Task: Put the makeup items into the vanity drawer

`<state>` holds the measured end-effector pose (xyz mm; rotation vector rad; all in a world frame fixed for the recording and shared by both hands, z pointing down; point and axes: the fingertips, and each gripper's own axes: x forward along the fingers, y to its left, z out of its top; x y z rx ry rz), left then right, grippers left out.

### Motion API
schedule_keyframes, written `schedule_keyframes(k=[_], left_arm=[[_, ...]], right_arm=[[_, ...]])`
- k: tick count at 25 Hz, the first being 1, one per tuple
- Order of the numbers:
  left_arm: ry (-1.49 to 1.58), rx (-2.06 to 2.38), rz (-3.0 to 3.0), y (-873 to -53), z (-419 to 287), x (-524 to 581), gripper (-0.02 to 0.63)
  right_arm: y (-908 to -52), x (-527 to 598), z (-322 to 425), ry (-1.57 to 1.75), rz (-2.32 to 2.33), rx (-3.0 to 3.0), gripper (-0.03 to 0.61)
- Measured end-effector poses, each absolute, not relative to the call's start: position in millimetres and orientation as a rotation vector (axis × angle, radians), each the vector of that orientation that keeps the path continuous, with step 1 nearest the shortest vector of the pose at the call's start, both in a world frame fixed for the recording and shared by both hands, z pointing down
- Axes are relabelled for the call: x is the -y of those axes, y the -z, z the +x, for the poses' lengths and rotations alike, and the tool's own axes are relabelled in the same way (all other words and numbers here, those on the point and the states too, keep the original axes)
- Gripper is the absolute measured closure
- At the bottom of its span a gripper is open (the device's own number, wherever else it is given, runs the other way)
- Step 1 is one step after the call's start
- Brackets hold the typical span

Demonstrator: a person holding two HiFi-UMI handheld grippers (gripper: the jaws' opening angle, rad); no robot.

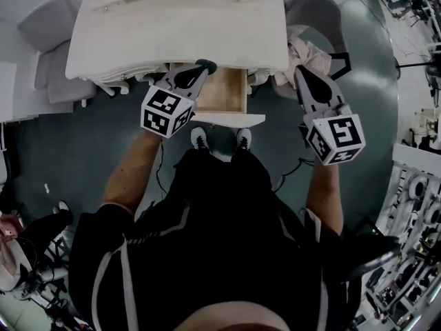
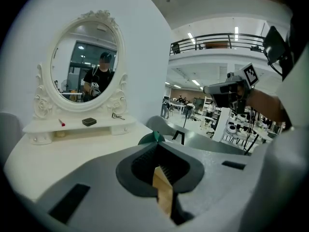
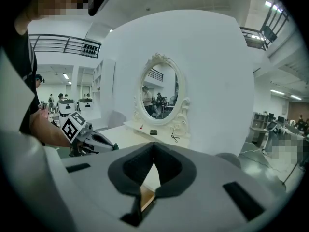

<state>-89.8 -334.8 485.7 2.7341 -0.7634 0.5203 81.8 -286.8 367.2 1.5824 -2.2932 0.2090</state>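
Black-clad shoulders fill the lower head view. Left gripper [image 1: 204,66] and right gripper [image 1: 300,72], jaws pressed together on nothing, hover near the open wooden drawer [image 1: 224,92], top centre. Only the gripper views show the mirror [image 2: 87,62], with lipstick [image 2: 62,123], compact [image 2: 89,122] and curler [image 2: 117,115] on the shelf [image 2: 43,127] beneath.

Your left tool [image 1: 205,66] hangs over the left side of the open drawer [image 1: 231,92] at the front edge of the counter [image 1: 179,33]. Your right tool [image 1: 301,71] sits off the front right corner, beside a pink cloth [image 1: 308,55] (your shoes [image 1: 199,138] show below the drawer).
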Motion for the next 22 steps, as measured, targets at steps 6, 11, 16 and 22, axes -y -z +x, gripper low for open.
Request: schedule_keyframes(k=[6,11,16,22], left_arm=[[-0.65,0.73,2.69,-537.7,-77.3,334.4,0.609],[-0.801,0.671,2.669,-592.9,-67.8,330.3,0.609],[-0.93,0.59,2.606,-647.2,-60.6,322.6,0.609],[-1.07,0.535,2.531,-699.2,-52.4,325.3,0.609]], right_arm=[[-381.9,287.6,90.0,-0.248,1.553,2.303,0.572],[-406.3,281.1,104.5,-0.309,1.561,2.261,0.572],[-428.9,267.3,113.5,-0.379,1.55,2.227,0.572],[-450.7,253.4,133.3,-0.461,1.582,2.181,0.572]])
